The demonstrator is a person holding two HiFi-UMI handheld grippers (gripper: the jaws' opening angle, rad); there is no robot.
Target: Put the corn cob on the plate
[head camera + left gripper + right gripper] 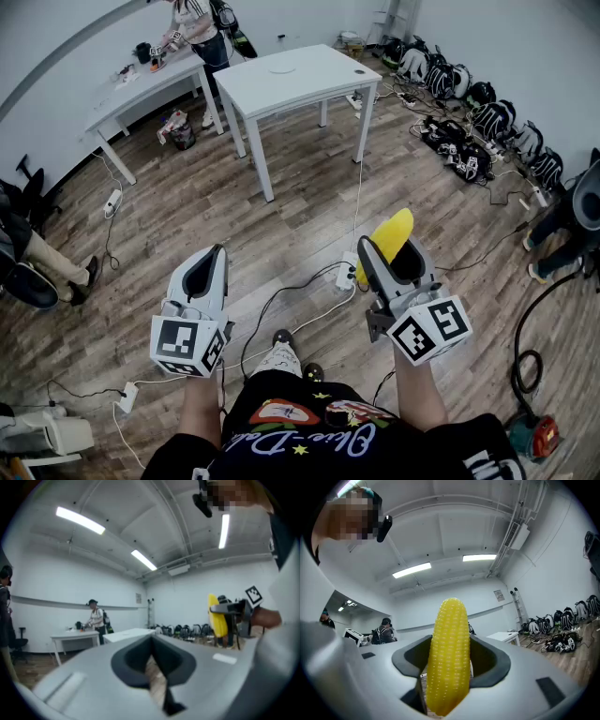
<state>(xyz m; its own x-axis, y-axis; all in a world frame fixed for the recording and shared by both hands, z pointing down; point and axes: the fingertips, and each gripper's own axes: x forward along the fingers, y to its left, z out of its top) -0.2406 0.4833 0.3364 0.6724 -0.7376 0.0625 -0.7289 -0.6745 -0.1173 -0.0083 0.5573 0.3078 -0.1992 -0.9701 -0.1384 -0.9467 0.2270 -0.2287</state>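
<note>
A white table (319, 84) stood on the wood floor (187, 216); a person (192, 23) stood at another table (141, 89); backpacks (487, 117) lined the wall.

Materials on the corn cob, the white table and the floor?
The corn cob: probably moulded plastic or rubber; even yellow sheen, very regular kernels. The white table: smooth matte white top, likely laminate or painted board. The floor: wood-grain planks with seams; real wood or vinyl, cannot tell.
</note>
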